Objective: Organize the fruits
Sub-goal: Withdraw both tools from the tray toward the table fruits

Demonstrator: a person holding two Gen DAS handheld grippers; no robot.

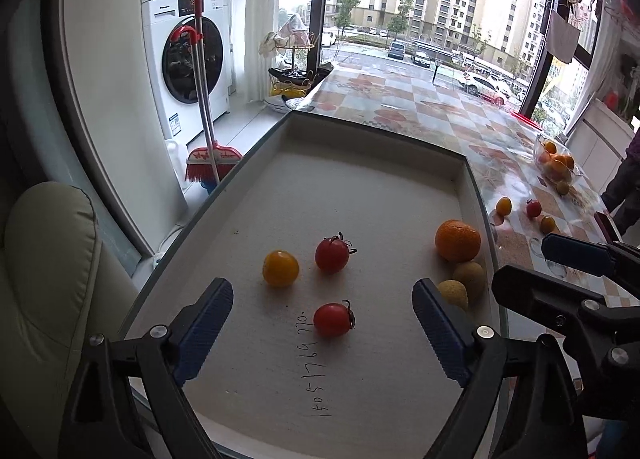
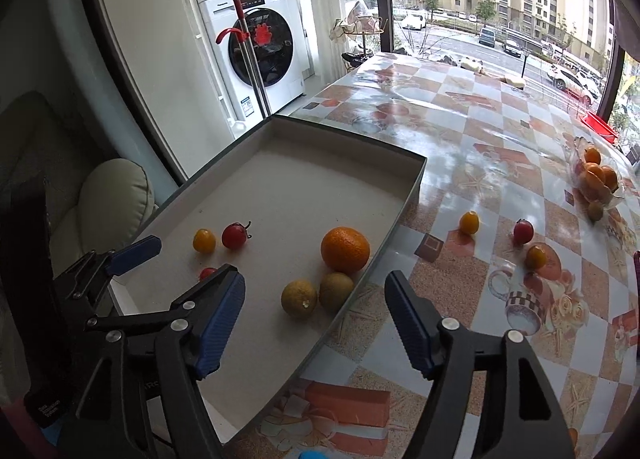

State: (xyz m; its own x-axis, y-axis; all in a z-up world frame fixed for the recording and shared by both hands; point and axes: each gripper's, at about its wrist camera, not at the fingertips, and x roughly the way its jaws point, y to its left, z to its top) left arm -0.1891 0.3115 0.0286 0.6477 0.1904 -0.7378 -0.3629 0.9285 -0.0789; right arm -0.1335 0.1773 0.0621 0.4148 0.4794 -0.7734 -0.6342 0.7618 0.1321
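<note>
A shallow grey tray (image 1: 360, 187) (image 2: 320, 179) holds two red tomatoes (image 1: 333, 254) (image 1: 333, 319), a yellow tomato (image 1: 280, 268) (image 2: 204, 240), an orange (image 1: 457, 240) (image 2: 345, 250) and two brownish-green round fruits (image 2: 299, 298) (image 2: 335, 290). My left gripper (image 1: 322, 313) is open and empty over the near red tomato. My right gripper (image 2: 316, 319) is open and empty above the two brownish-green fruits at the tray's right rim. A yellow tomato (image 2: 469, 222), a red tomato (image 2: 523, 231) and an orange-yellow one (image 2: 536, 257) lie loose on the table.
A glass bowl of oranges (image 2: 596, 179) stands at the far right of the patterned tablecloth (image 2: 460, 119). A red container (image 2: 599, 124) sits near the window. A washing machine (image 1: 192, 59), a red broom (image 1: 212, 155) and a cream chair (image 1: 48, 259) are left of the table.
</note>
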